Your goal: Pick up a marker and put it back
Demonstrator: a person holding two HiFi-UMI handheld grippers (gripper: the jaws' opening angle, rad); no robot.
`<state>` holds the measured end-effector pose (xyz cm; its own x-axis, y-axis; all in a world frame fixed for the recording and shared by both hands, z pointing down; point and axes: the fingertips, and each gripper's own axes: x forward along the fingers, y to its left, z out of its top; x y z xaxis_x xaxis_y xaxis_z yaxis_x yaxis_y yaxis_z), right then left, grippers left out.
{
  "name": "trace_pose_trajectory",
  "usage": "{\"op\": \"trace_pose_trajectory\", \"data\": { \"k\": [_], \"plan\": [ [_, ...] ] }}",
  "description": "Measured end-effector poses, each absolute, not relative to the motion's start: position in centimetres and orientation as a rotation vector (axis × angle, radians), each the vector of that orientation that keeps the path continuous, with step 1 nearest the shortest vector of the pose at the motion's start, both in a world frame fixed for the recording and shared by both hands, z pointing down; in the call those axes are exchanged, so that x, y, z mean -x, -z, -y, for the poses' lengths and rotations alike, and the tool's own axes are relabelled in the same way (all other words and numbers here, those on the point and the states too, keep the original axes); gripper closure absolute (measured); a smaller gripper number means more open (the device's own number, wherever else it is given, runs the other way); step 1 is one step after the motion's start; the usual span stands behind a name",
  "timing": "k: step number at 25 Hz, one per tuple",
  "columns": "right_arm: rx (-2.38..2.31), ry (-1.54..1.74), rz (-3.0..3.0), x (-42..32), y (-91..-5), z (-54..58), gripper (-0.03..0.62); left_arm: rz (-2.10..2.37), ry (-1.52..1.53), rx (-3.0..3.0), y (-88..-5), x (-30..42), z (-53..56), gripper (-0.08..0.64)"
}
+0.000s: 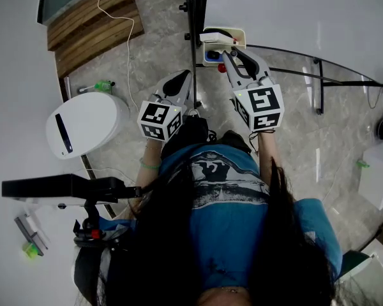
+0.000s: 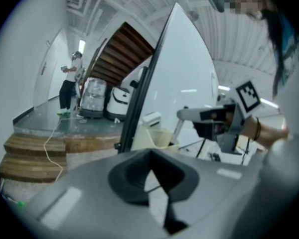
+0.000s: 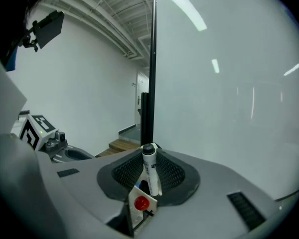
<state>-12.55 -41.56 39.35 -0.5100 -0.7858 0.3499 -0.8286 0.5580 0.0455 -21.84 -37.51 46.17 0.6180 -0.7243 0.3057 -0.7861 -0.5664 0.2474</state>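
Observation:
A white marker (image 3: 150, 171) with a black cap stands upright between the meshed pads of my right gripper (image 3: 149, 151), which is shut on it. Below it I see a red round cap (image 3: 141, 203) in a white holder. In the head view the right gripper (image 1: 233, 53) points at the cream marker holder (image 1: 239, 34) on the whiteboard's frame, with the red cap (image 1: 221, 67) beside its jaw. My left gripper (image 1: 182, 75) hangs to the left of the board's post. Its jaws (image 2: 150, 156) are shut with nothing between them. The holder (image 2: 162, 136) also shows there.
The whiteboard (image 1: 293, 11) stands ahead on a black post (image 1: 193, 37). Wooden steps (image 1: 92, 21) and a white cable (image 1: 124, 37) lie to the left, with a white machine (image 1: 86, 123) nearer. A black camera rig (image 1: 57, 187) sits at my left. A person (image 2: 70, 83) stands far off.

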Motion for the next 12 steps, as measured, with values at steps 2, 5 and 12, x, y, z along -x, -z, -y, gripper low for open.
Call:
{"op": "trace_pose_trajectory", "data": {
  "k": [2,5,12],
  "plan": [
    [-1.336,-0.171,2.493,12.0,-38.2,41.2,0.509,1.21,-0.24,-2.49,-46.1,21.3,37.3,0.558],
    [-1.349,-0.166,2.533,11.1,-36.6,40.8,0.509,1.21,-0.239,-2.493,-45.9,20.5,37.2,0.558],
    [-1.348,-0.169,2.602,8.6,-33.8,39.2,0.509,1.223,-0.202,-2.489,-45.2,18.6,36.2,0.558]
  ]
}}
